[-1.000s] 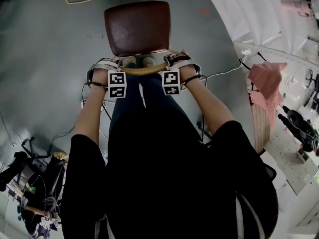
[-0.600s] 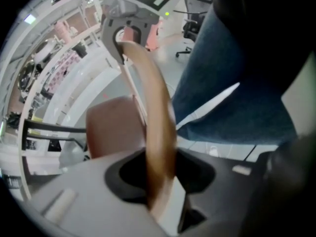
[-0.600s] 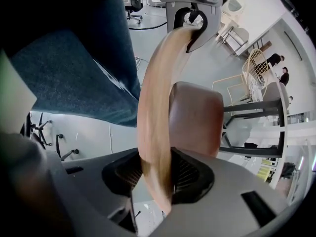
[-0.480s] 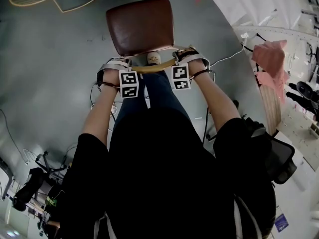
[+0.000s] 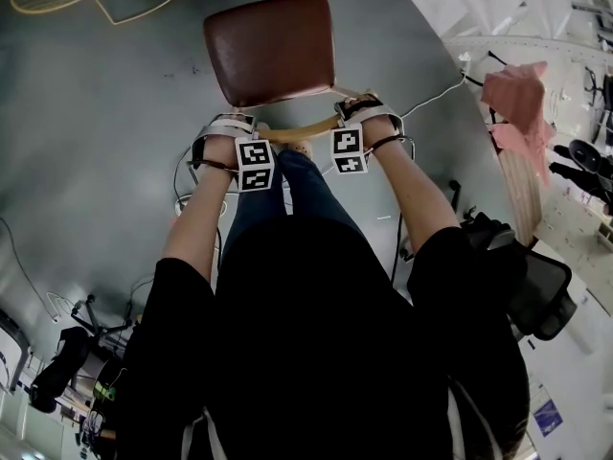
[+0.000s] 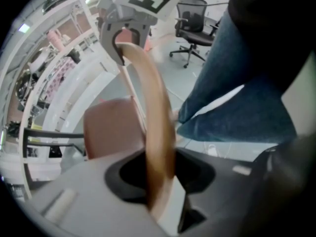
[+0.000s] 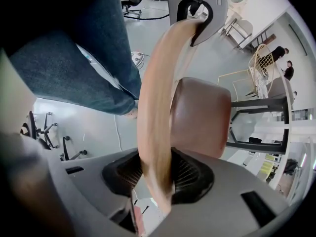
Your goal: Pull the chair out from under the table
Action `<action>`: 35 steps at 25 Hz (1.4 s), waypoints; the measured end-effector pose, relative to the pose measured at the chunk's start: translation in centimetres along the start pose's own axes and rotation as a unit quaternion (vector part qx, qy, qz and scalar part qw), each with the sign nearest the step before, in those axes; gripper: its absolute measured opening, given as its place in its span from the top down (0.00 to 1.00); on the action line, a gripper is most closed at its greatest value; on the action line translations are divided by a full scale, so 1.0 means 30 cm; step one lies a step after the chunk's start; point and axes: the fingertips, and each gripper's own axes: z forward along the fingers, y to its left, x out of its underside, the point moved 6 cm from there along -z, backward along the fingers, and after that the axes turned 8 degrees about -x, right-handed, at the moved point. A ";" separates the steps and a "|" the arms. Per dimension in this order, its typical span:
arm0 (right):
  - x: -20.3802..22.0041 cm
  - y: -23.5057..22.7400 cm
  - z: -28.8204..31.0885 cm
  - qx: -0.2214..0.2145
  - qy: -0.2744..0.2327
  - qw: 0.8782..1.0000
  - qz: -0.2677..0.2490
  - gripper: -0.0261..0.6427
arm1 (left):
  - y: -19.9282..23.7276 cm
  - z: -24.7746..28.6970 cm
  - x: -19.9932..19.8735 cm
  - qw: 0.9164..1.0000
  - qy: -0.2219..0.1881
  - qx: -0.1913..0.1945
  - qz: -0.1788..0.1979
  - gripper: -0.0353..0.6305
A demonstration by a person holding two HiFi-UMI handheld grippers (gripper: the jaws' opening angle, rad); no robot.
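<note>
The chair has a brown padded seat (image 5: 271, 48) and a curved pale wooden backrest (image 5: 297, 132), and it stands on the grey floor in front of the person. My left gripper (image 5: 230, 127) is shut on the backrest's left end and my right gripper (image 5: 356, 111) on its right end, both pointing down. In the left gripper view the backrest (image 6: 153, 112) runs up out of the left gripper (image 6: 160, 179) to the right gripper (image 6: 129, 28). In the right gripper view the backrest (image 7: 155, 98) sits clamped in the right gripper (image 7: 158, 179), beside the seat (image 7: 200, 117).
A white table (image 5: 450, 8) curves along the upper right, with a pink cloth (image 5: 517, 103) beyond it. A black office chair (image 5: 541, 290) stands at the right, and cables (image 5: 187, 175) lie on the floor at the left. The person's legs are right behind the backrest.
The chair and both grippers have shifted a little across the floor together, away from the table, as the person steps. Both grips on the backrest look unchanged.
</note>
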 end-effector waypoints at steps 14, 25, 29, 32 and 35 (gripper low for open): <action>-0.037 0.200 -0.019 0.001 -0.048 0.999 -0.023 0.73 | -0.201 -0.036 -0.103 0.999 0.005 0.031 -0.034 0.72; -0.045 0.253 -0.020 0.012 -0.046 0.999 -0.021 0.73 | -0.272 -0.051 -0.146 0.997 0.004 0.001 -0.079 0.70; -0.042 0.240 -0.056 0.037 -0.079 0.996 0.026 0.69 | -0.247 -0.079 -0.140 0.988 -0.019 -0.025 -0.151 0.63; -0.024 0.255 -0.113 0.054 -0.111 0.991 0.053 0.69 | -0.246 -0.138 -0.137 0.977 -0.056 -0.046 -0.199 0.62; -0.001 0.268 -0.182 0.067 -0.147 0.982 0.096 0.68 | -0.231 -0.231 -0.128 0.956 -0.092 -0.080 -0.266 0.67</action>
